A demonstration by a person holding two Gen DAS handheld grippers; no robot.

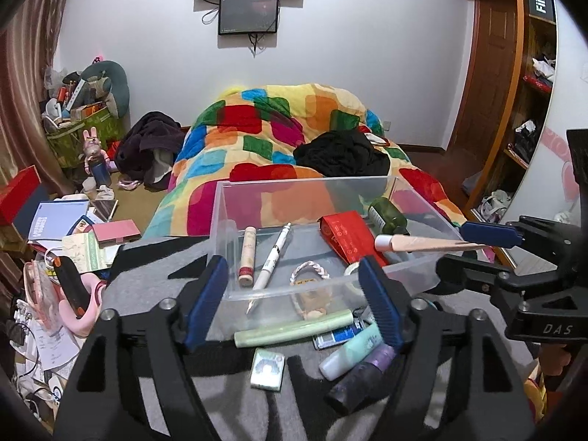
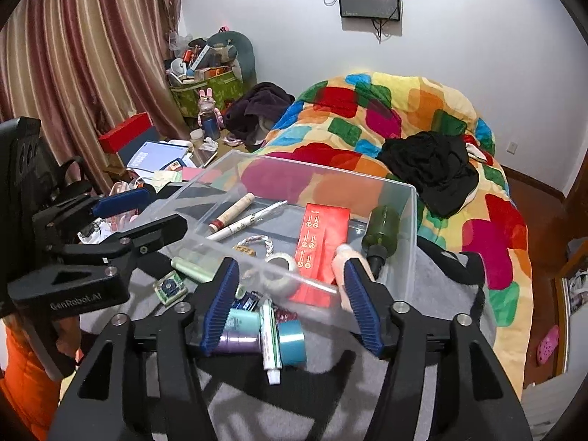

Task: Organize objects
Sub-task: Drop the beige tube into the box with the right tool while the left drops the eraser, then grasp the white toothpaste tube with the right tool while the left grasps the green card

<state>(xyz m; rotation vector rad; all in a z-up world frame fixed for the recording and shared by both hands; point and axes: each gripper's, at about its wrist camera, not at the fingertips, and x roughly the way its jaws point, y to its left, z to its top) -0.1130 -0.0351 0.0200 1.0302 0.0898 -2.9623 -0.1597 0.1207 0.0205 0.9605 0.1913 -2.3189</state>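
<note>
Clear plastic, the storage box sits on grey cloth just ahead of the left gripper, whose blue fingers are spread wide and empty, while the right gripper reaches over the rim with a peach tube. Seen from the right wrist, that tube lies against 1 blue finger above the box beside a green bottle; I cannot tell whether it is pinched.

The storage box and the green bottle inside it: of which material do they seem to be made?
The storage box looks like clear, glossy hard plastic: the quilt shows through its walls. The green bottle seems to be translucent dark green plastic or glass, with soft highlights on its side; the pictures cannot settle which. Its cap looks black and matte.
</note>
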